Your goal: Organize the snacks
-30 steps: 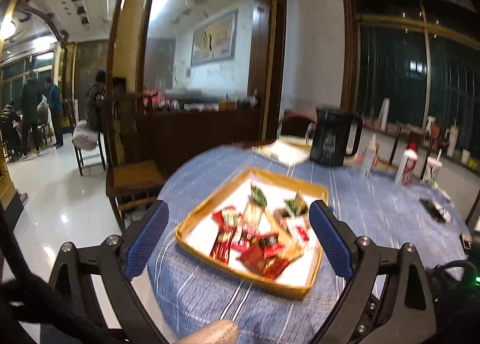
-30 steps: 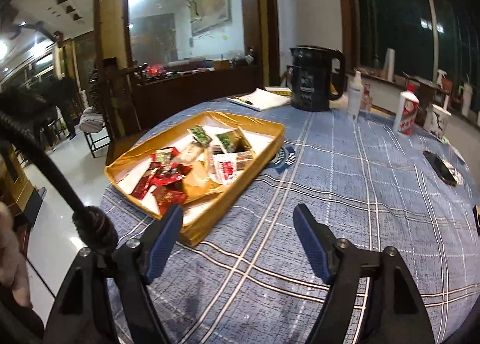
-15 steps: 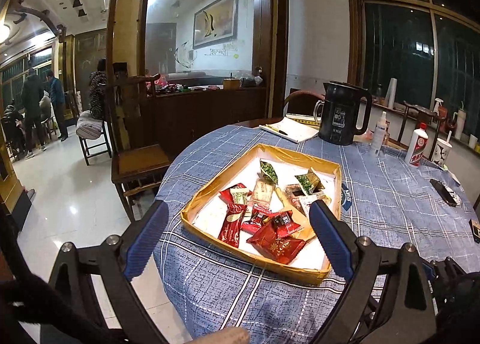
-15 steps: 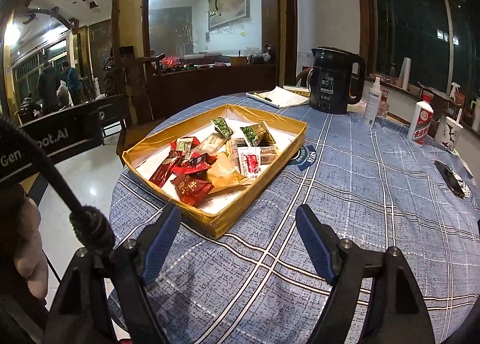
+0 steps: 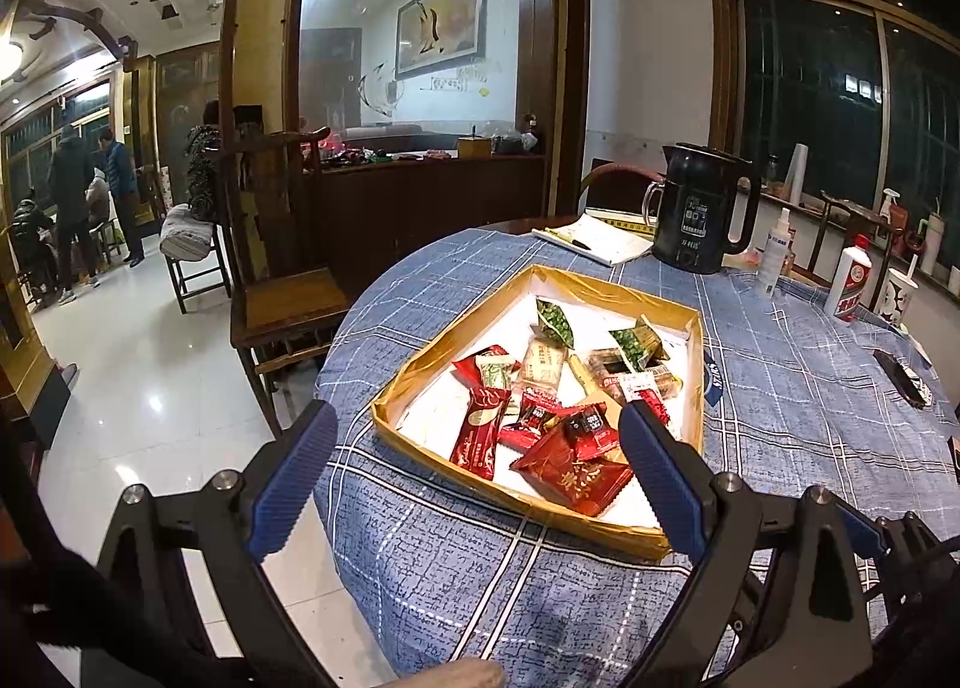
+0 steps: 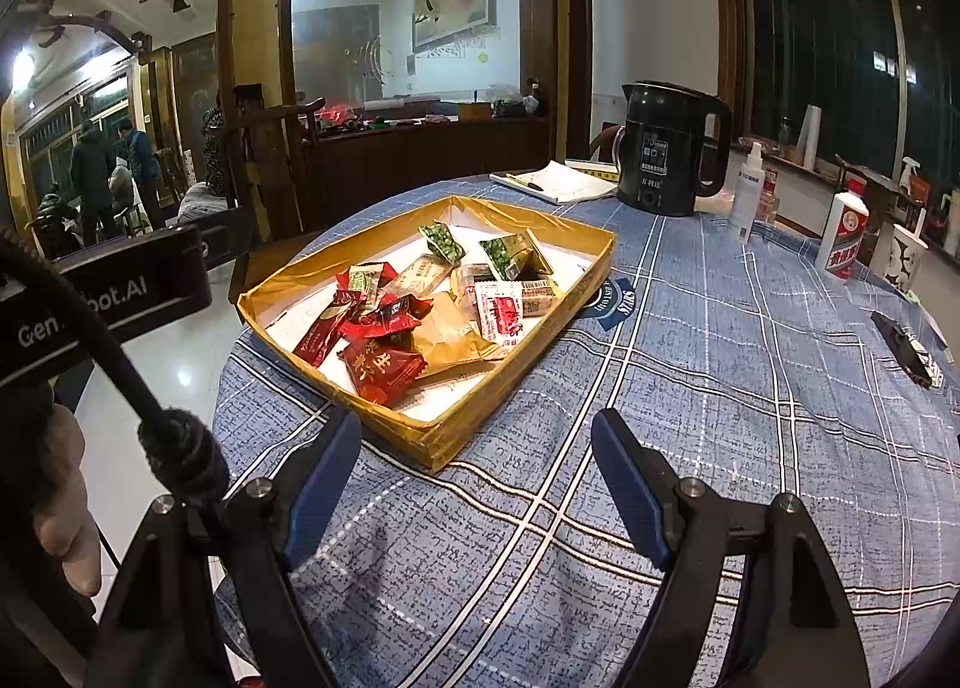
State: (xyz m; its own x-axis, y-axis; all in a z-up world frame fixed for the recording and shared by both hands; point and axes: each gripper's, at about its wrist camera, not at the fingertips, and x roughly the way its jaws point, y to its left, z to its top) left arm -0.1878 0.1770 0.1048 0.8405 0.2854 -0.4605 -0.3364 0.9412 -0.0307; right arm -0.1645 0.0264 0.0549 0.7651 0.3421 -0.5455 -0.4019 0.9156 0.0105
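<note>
Okay, big stuff first: round surface with the blue checked cloth, gold tray sitting near its left edge. Since a second ago my left view has gone from blurred to sharp and the tray has slid a bit right and closer in it; the right view has pulled higher and nearer too. So I read both arms as having settled into a look-down pose over the tray, nothing picked up.

Snacks all lie inside the tray, loosely heaped in the middle: big red packet at the near end, long red stick packet beside it, white-and-red sachet, two green packets toward the far end. Mixed colours, overlapping, so not sorted by kind as far as I can judge. That could be a pile waiting for sorting or one just gathered in; can't tell.

Left tongs spread wide, empty, framing the tray. Right tongs also spread wide, empty, above bare cloth near the tray's corner.
</note>
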